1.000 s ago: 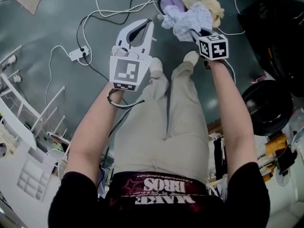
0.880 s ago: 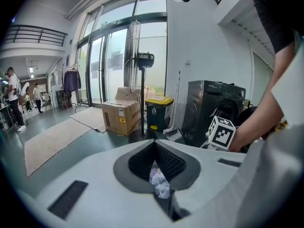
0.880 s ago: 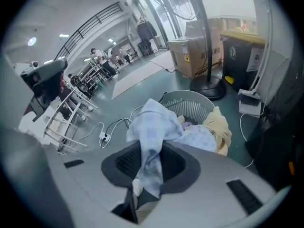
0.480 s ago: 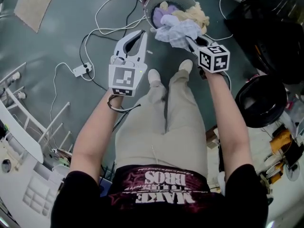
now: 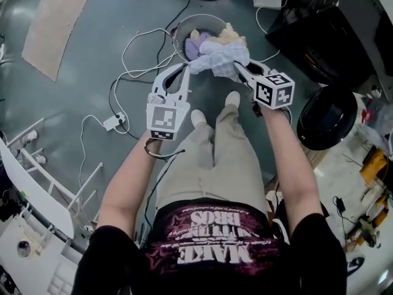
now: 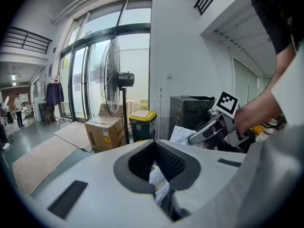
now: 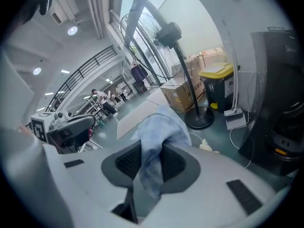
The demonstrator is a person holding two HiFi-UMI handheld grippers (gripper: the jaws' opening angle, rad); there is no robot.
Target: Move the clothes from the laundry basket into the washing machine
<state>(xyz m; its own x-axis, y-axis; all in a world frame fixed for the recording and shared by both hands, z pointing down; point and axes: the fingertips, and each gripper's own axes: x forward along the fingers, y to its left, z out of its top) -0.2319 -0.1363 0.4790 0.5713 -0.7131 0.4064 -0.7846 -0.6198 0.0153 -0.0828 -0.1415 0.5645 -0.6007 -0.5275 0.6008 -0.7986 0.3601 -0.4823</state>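
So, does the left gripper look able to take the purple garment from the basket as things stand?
Probably not. The left gripper looks shut on a corner of the pale checked garment that the right gripper also holds, and that garment hangs partly over the purple garment in the basket.

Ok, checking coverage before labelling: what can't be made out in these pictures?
- Round grey laundry basket: clothes beneath hidden by the pale blue checked cloth, head view.
- Left claw: whether its tips touch that cloth, too small, head view.
- Washing machine: recognisable in no view.
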